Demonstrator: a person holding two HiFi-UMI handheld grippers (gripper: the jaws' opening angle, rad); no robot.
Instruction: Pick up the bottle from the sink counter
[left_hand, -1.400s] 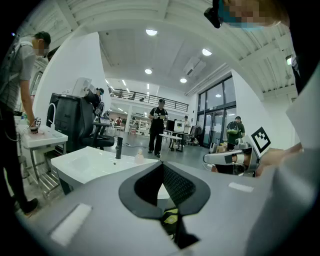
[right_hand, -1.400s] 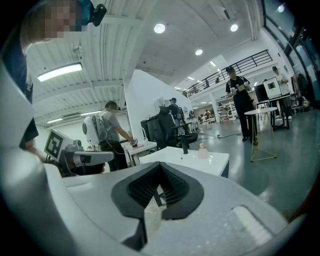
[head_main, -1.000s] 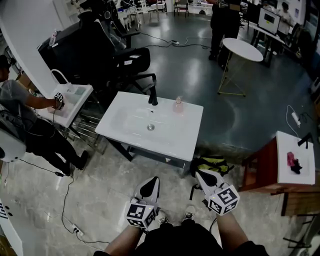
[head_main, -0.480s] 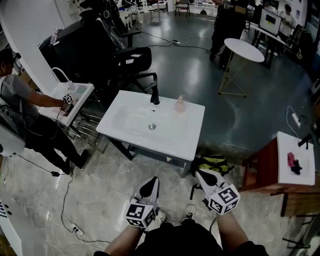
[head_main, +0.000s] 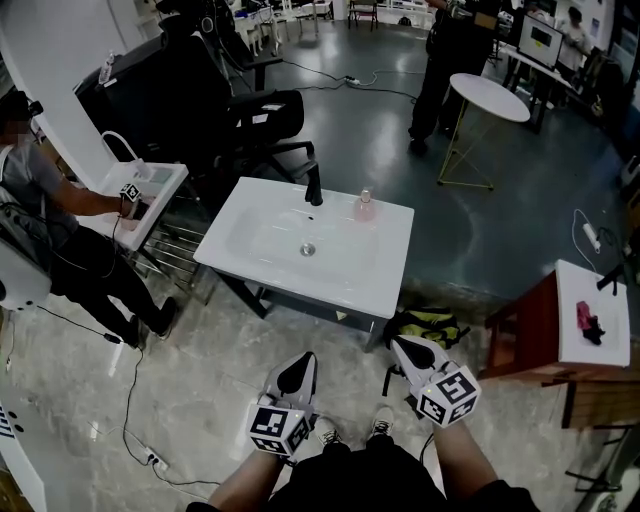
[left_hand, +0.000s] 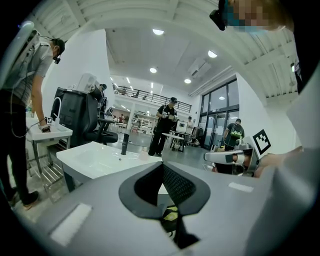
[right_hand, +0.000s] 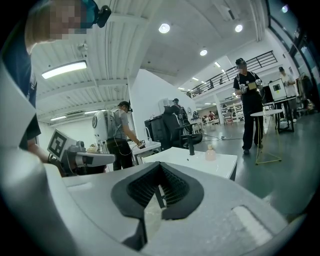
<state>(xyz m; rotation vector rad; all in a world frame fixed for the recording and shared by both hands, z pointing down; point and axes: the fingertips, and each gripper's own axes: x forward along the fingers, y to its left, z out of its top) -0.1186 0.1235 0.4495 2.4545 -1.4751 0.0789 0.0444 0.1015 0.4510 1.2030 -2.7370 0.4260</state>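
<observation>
- The bottle (head_main: 364, 206) is small and pink with a paler cap. Any print on it is too small to read.
- It stands upright, long axis vertical and cap up, at the back edge of the white sink table (head_main: 372, 285). It is just right of the black faucet (head_main: 314, 186) and behind the basin's drain (head_main: 307, 249).
- The only clear markings are the black-and-white square patterns on the left marker cube (head_main: 279, 430) and the right marker cube (head_main: 447, 396).
- The left hand-held gripper (head_main: 303, 360) sits low in the head view, over the pale floor (head_main: 200, 400) and short of the table. Its jaws are pressed together with nothing between them.
- The right hand-held gripper (head_main: 400, 347) is beside it and points toward the table. Its jaws meet at the tips and hold nothing.
- Both are well apart from the bottle. In the right gripper view the bottle shows beyond the jaw tips, at the table's far side.
- At the left, another person (head_main: 40, 200) reaches over a second white sink unit (head_main: 160, 195).
</observation>
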